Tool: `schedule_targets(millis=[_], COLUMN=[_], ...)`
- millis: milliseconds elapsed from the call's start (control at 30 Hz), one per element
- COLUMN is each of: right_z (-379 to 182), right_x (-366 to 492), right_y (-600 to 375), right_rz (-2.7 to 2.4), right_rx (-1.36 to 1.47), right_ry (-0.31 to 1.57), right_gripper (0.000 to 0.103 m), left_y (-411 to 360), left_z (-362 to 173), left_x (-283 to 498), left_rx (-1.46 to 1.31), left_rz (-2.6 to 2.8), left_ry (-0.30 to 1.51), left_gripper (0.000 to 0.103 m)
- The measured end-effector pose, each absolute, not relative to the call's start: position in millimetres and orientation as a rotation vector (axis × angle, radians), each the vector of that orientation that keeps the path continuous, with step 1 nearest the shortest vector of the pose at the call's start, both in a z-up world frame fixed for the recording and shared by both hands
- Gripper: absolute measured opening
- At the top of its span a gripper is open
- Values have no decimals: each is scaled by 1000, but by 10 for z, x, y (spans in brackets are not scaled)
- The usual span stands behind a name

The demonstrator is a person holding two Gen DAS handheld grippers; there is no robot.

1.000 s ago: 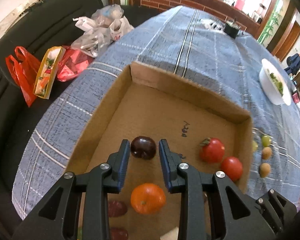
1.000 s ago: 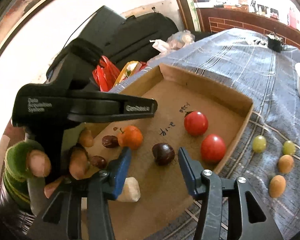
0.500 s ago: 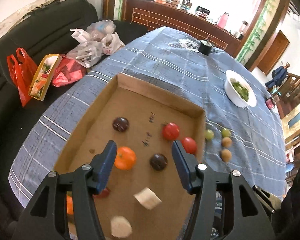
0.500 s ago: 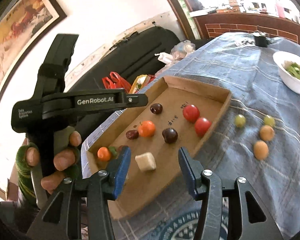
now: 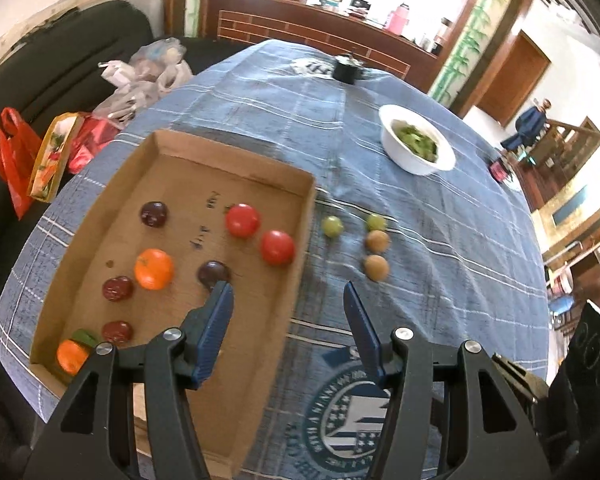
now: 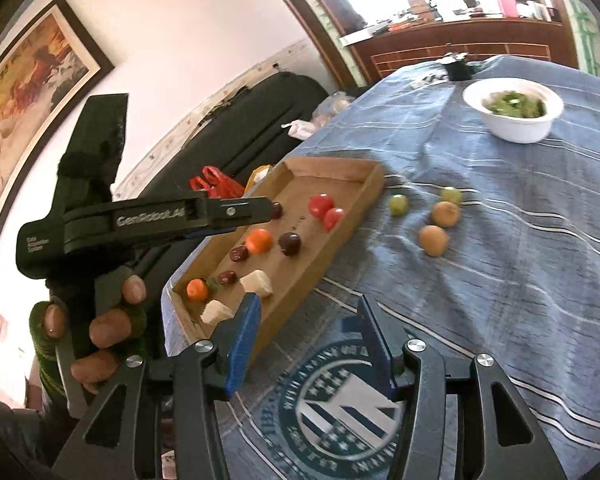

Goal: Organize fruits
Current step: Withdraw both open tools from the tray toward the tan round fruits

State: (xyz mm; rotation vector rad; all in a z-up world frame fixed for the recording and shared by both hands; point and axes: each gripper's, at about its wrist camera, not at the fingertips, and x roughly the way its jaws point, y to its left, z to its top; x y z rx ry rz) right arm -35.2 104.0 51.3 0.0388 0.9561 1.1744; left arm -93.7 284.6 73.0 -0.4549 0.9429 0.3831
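Observation:
A shallow cardboard tray (image 5: 172, 148) (image 6: 332, 164) lies on the blue tablecloth. It holds two red tomatoes (image 5: 242, 220), an orange (image 5: 154, 269), dark plums (image 5: 154, 214), red dates (image 5: 117, 288) and pale chunks (image 6: 256, 282). Two green grapes (image 5: 332, 226) and two tan fruits (image 5: 377, 267) lie on the cloth right of the tray. My left gripper (image 5: 286, 302) is open and empty, high above the tray's right wall; it also shows in the right wrist view (image 6: 260, 210). My right gripper (image 6: 308, 316) is open and empty above the near cloth.
A white bowl of greens (image 5: 417, 145) (image 6: 514, 110) stands at the far right of the table. A small black pot (image 5: 347, 68) sits at the far end. Bags (image 5: 40, 152) lie on a dark sofa left of the table.
Both grippers have pulled back and up, away from the tray, and opened wider. The left one left a dark plum lying in the tray. More of the table now shows.

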Motion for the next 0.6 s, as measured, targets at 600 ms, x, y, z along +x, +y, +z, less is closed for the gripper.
schedule_targets(millis=[600], right_z=[555], right_x=[-77], right_y=[377], right_rz=[1067], right_rx=[60], right_ry=[922], right_gripper=[53], left_y=[2216], left_z=[871], left_x=[-858], left_rx=[-367], left_rz=[291], left_ry=[954], left_gripper=[56])
